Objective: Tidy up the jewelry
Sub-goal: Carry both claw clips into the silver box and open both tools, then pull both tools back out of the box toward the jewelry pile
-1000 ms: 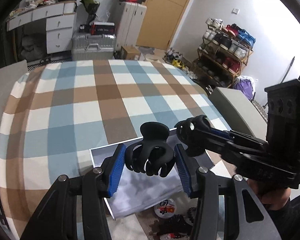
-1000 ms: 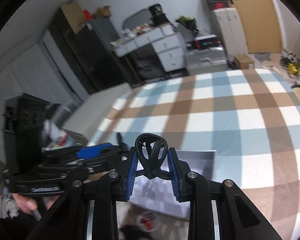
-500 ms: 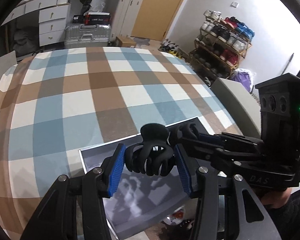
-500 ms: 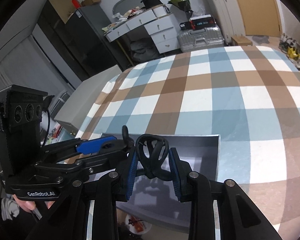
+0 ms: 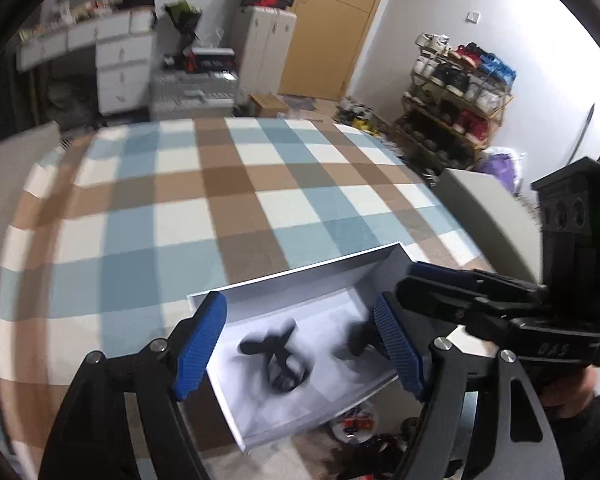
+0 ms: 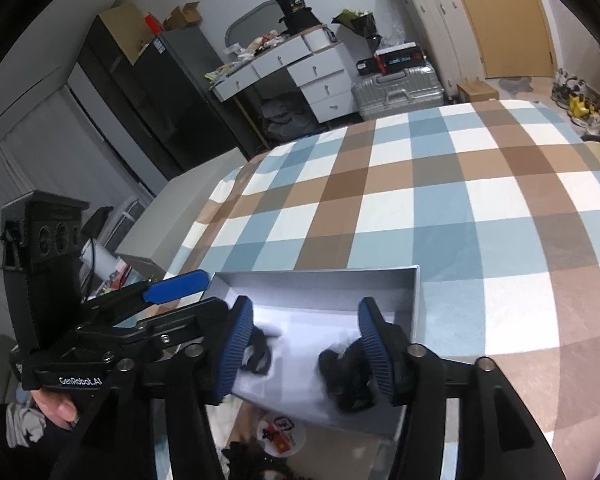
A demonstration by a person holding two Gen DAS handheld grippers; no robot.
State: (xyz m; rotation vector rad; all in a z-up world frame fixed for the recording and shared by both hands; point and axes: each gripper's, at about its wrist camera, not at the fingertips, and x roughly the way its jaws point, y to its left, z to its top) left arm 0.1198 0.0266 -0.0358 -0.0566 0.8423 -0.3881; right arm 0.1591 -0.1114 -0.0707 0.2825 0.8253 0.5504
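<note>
A shallow grey box [image 5: 300, 272] sits at the near edge of the checked table [image 5: 180, 208]; it also shows in the right wrist view [image 6: 320, 276]. Two black claw hair clips lie inside it, blurred: one [image 5: 278, 360] below my left gripper and one [image 5: 356, 342] beside its right finger. In the right wrist view they appear as a left clip [image 6: 258, 350] and a right clip [image 6: 346, 376]. My left gripper [image 5: 300, 350] is open and empty above the box. My right gripper [image 6: 306, 348] is open and empty above the box.
Each gripper shows in the other's view: the right one [image 5: 500, 312], the left one [image 6: 100, 320]. Small items lie on the floor below the table's near edge [image 5: 356, 424]. Grey chair backs stand at the table's sides [image 5: 484, 216].
Both grippers have opened and let go of their black claw clips. The clips now lie in the grey box below the fingers.
</note>
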